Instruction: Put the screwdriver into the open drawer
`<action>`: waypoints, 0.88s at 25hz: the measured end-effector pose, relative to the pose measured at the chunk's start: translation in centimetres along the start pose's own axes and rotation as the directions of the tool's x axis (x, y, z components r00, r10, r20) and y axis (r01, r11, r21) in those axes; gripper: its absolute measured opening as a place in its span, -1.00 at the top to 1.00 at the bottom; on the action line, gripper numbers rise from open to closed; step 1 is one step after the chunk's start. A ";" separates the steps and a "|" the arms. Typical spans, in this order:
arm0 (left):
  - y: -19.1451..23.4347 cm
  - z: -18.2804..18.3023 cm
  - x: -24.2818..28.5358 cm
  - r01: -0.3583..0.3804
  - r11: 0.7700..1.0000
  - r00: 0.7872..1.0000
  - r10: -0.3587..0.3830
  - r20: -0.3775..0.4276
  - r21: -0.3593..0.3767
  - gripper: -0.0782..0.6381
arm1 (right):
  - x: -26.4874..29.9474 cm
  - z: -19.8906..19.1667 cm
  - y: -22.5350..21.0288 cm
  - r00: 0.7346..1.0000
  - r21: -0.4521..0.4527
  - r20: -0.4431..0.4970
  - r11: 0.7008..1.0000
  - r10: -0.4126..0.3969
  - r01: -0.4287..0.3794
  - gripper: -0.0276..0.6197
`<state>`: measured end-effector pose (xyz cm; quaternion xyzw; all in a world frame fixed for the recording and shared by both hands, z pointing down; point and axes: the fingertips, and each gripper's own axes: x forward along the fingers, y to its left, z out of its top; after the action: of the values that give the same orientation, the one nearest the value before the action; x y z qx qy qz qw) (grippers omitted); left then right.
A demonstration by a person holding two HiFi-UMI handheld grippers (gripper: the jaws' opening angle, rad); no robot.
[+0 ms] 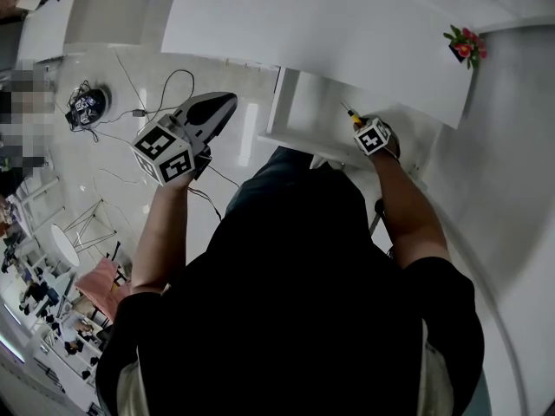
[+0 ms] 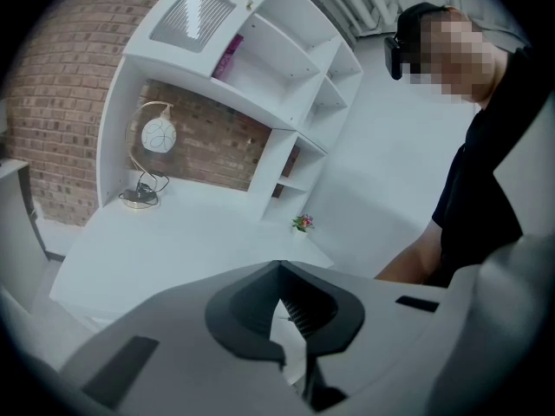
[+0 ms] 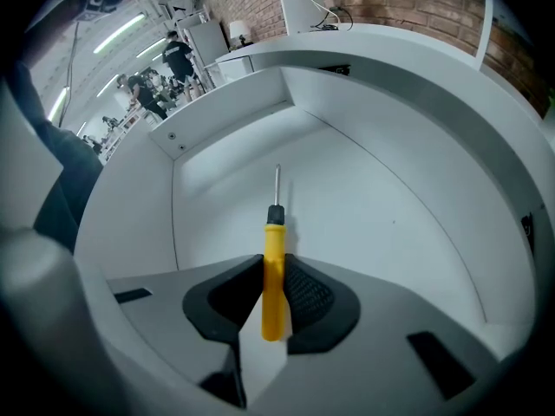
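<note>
Our right gripper (image 3: 274, 269) had its jaws closed on the yellow handle of the screwdriver (image 3: 274, 241). In the right gripper view the handle stood clamped between the two dark pads, with the black collar and the thin metal shaft pointing away from us toward the far side. The tool hung over the inside of the open drawer (image 3: 381, 232), a white compartment with a curved right wall and a straight left one. We could not tell whether the tip touched the drawer floor. In the head view the same gripper (image 1: 357, 121) sat at the near right corner of the drawer (image 1: 308, 111), and the screwdriver (image 1: 351, 113) showed only as a small yellow speck at the jaws. The drawer was pulled out from under the white desk (image 1: 303, 24), where a small pot of red flowers (image 1: 464, 46) stood at the far right. Our left gripper (image 1: 227, 100) was held up well to the left of the drawer, clear of the desk, above a floor strewn with thin cables (image 1: 156, 94). In its own view the left gripper (image 2: 280, 267) had its jaws drawn together at the tips, with only a thin sliver of light lower down and nothing between them. Beyond it we saw the desk top, a round lamp (image 2: 154, 141) (its base set near the back wall), white shelves (image 2: 286, 68) against a brick wall (image 2: 52, 85), and the same flowers (image 2: 303, 224) looking tiny on the desk.
</note>
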<state>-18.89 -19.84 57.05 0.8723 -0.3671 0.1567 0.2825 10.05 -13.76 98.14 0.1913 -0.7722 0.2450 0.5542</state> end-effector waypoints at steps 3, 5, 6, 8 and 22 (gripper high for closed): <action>0.0 -0.2 0.0 -0.004 1.000 1.000 0.004 -0.002 -0.002 0.74 | 0.2 0.0 -0.2 1.000 0.000 -0.002 1.000 -0.002 0.002 0.65; 0.1 -0.3 0.0 -0.008 1.000 1.000 0.008 0.000 -0.004 0.74 | 0.3 0.0 -0.3 1.000 0.000 0.000 1.000 -0.004 0.004 0.65; 0.0 -0.3 0.0 -0.009 1.000 1.000 0.009 0.000 -0.004 0.74 | 0.3 -0.1 -0.3 1.000 0.001 0.001 1.000 -0.003 0.003 0.65; 0.0 -0.4 -0.1 -0.009 1.000 1.000 0.009 0.001 -0.004 0.74 | 0.3 0.0 -0.2 1.000 0.003 0.003 1.000 -0.004 0.004 0.65; -0.7 -0.3 -0.5 -0.011 1.000 1.000 0.011 -0.007 0.002 0.74 | 0.0 0.0 -0.1 1.000 -0.004 0.007 1.000 -0.002 0.002 0.58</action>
<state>-18.75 -19.00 56.81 0.8699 -0.3708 0.1618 0.2822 10.07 -13.82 98.15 0.1918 -0.7745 0.2420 0.5520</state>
